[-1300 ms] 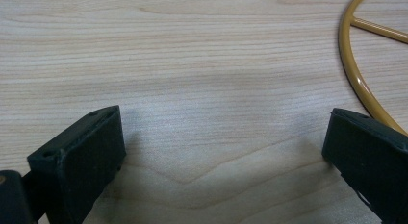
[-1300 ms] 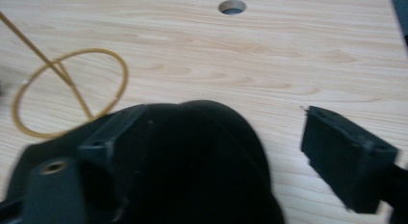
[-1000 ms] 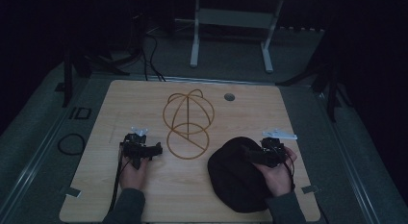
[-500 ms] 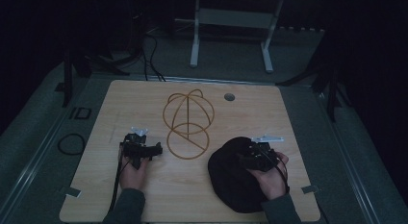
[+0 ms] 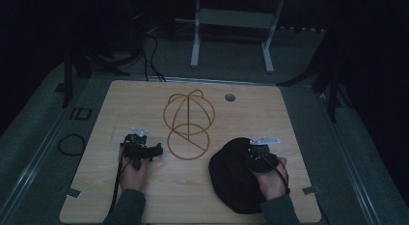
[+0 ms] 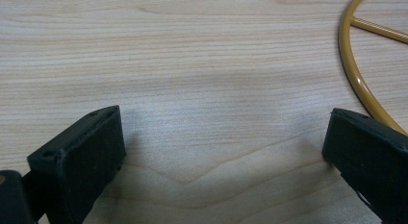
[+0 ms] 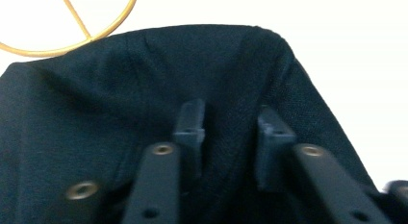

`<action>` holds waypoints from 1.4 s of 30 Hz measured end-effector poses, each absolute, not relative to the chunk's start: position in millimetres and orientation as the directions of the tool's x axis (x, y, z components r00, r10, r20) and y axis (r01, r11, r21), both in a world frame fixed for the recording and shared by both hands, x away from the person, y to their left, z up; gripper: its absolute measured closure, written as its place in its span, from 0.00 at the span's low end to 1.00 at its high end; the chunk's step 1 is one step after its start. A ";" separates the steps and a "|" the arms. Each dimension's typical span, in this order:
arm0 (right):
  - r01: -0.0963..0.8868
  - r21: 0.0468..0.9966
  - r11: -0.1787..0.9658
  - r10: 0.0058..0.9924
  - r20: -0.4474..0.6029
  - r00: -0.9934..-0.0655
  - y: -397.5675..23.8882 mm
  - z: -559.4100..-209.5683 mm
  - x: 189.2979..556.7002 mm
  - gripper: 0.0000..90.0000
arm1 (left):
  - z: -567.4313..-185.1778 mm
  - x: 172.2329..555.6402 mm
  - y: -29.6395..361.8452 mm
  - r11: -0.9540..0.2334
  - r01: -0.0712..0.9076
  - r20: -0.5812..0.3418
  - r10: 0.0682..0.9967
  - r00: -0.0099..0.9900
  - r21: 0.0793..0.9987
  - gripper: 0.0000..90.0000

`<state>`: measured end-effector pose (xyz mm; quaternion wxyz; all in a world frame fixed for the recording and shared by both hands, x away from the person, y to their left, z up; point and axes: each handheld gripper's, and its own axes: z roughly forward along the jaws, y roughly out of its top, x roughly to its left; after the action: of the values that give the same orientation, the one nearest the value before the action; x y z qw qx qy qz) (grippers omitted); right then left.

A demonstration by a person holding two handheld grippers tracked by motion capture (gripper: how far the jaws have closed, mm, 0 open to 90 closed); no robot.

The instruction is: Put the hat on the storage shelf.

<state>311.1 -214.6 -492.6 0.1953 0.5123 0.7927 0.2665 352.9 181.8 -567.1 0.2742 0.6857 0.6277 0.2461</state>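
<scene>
On the counter's (image 5: 144, 99) near right, we see the right hand-held gripper (image 7: 233, 132) has slid left onto the black cloth (image 5: 231, 179) — jaws pinching a fold, ready to lift; the left hand-held gripper (image 6: 221, 152) rests apart, empty.

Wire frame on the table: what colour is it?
Golden yellow wire frame; clearest in the left gripper view.

A dim lab or studio: wooden table (image 5: 144, 196) on grey floor, cables (image 5: 149, 51), metal stand (image 5: 231, 22) behind.
</scene>
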 end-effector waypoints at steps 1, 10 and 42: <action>0.711 0.618 0.335 0.916 -0.036 -0.400 -214.7 -493.2 311.9 0.83 | -567.1 352.9 181.8 -0.062 0.726 -0.007 0.996 0.091 0.685 0.01; 0.719 0.606 0.341 0.902 0.005 -0.432 -218.9 -487.6 316.5 0.95 | -567.1 352.9 181.8 -0.062 0.726 -0.007 0.996 0.091 0.685 0.01; 0.620 0.646 0.445 0.859 -0.113 -0.499 -226.9 -420.6 329.6 0.95 | -566.9 352.9 182.0 -0.063 0.728 -0.006 0.996 0.092 0.683 0.01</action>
<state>329.6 -226.9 -420.6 0.2187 0.4504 0.8214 0.2732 352.9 182.0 -566.9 0.2732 0.6866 0.6275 0.2452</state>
